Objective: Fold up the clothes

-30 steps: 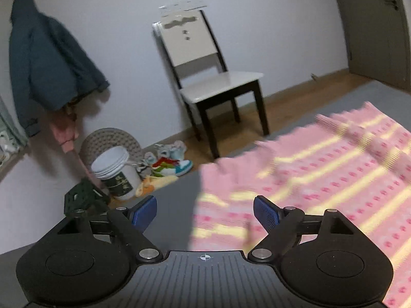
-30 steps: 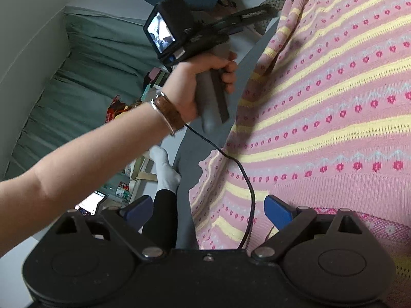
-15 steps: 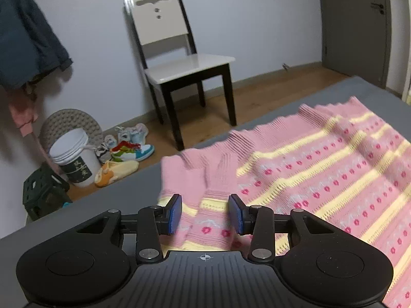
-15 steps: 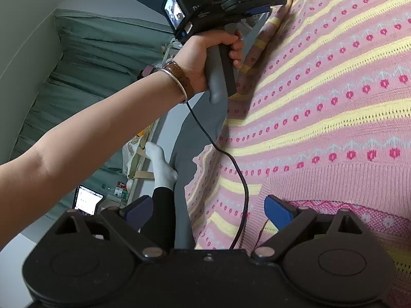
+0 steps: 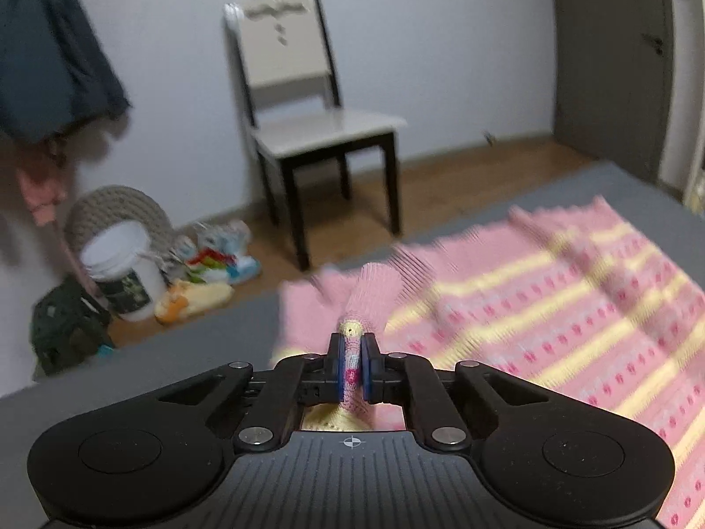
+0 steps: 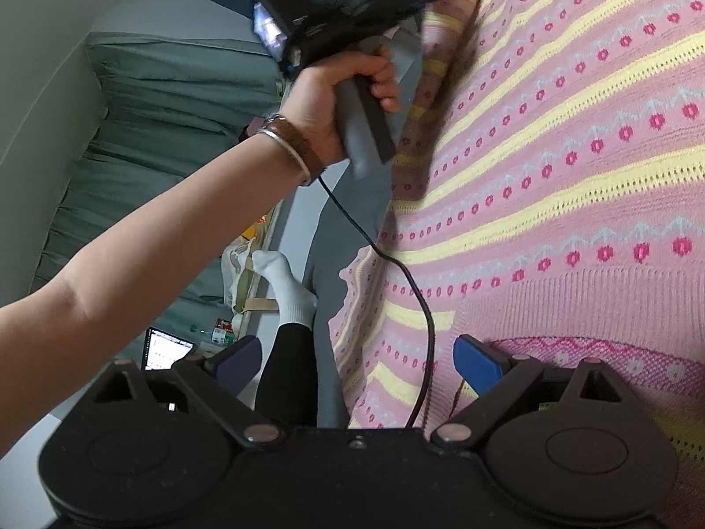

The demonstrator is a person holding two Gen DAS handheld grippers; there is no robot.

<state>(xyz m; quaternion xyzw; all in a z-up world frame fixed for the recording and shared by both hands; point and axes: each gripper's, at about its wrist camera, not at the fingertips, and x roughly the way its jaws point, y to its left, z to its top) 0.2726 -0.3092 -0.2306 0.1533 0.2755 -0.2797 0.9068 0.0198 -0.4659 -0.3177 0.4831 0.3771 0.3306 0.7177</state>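
Knitwear is lying spread over the grey bed (image 5: 185,352): a pink striped sweater (image 5: 551,304) covering most of its surface, one sleeve (image 6: 434,79) trailing along the bed's edge nearest the chair (image 5: 308,123). The left gripper (image 5: 352,372) is pinching that sleeve's cuff, pads closed tight on the knit and raising it off the bed. The right gripper (image 6: 357,359) is hovering wide apart and empty over the sweater's ribbed hem. Folding looks barely begun to me: the body is lying flat and unfolded, with the sleeves and the halving left to do.
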